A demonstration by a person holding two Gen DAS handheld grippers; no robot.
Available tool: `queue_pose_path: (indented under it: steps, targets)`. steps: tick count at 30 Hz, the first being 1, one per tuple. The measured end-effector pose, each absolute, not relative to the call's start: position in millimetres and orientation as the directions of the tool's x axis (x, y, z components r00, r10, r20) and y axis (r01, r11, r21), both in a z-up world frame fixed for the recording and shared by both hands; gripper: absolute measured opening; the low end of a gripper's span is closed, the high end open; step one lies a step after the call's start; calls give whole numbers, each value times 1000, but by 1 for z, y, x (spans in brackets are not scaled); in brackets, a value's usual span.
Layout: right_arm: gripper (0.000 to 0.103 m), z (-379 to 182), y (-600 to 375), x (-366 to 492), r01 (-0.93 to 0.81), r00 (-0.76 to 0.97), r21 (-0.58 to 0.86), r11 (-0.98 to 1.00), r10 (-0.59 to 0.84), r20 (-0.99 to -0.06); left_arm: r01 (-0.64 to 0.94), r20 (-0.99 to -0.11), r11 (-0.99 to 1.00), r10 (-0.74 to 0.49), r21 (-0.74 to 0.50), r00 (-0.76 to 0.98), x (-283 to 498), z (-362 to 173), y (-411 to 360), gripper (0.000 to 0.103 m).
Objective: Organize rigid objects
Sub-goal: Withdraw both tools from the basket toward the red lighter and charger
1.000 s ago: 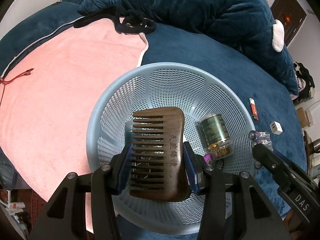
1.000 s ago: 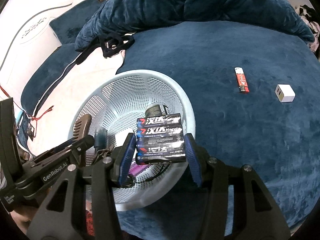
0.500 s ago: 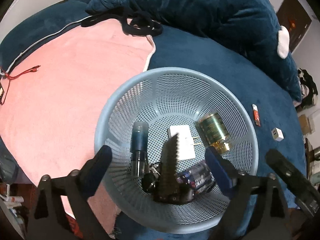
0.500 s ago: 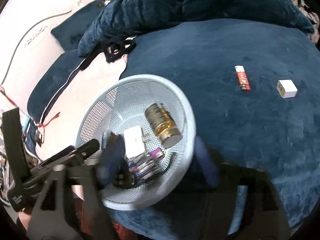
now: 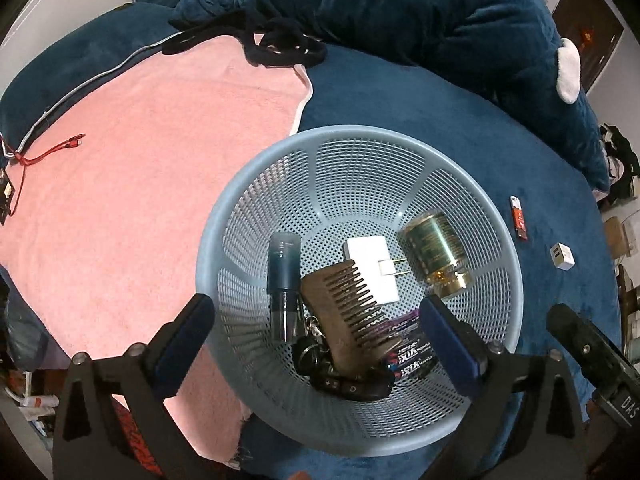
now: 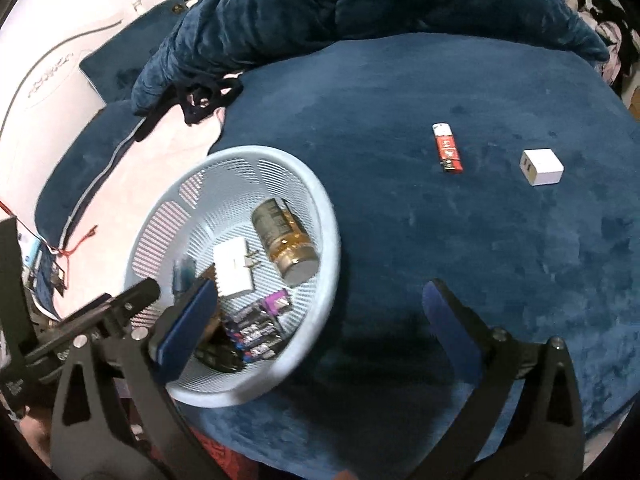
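A light blue mesh basket (image 5: 360,132) holds a wooden comb (image 5: 344,312), a pack of batteries (image 5: 408,356), a gold-green can (image 5: 434,252), a white plug charger (image 5: 372,268), a dark bottle (image 5: 284,276) and keys (image 5: 316,356). My left gripper (image 5: 316,314) hovers over the basket, jaws opening wide, gripping nothing. My right gripper (image 6: 318,296) is above the basket's right rim (image 6: 320,200), its jaws also opening with nothing held. The batteries (image 6: 256,336) lie below its left finger. A red lighter (image 6: 448,152) and a white cube adapter (image 6: 542,167) lie on the blue cushion.
A pink towel (image 5: 140,200) covers the left side, with a red cable (image 5: 52,150) at its edge. A big dark blue plush (image 5: 400,20) and a black cord (image 5: 280,46) lie behind the basket. The blue cushion (image 6: 480,260) stretches to the right.
Both grippers opened. The left let go of the comb and the right let go of the battery pack; both now lie in the basket.
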State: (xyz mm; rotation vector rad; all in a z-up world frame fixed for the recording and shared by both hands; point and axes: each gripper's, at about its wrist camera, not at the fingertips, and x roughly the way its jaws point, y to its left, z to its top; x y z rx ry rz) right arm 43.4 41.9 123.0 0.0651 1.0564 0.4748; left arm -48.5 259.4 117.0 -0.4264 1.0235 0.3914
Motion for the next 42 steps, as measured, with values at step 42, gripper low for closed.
queue_pose_path:
  steps: [42]
  targets:
    - [103, 127, -10, 39, -320, 424, 275, 906, 397, -814, -431, -876, 897, 133, -93, 464, -39, 131, 208, 102]
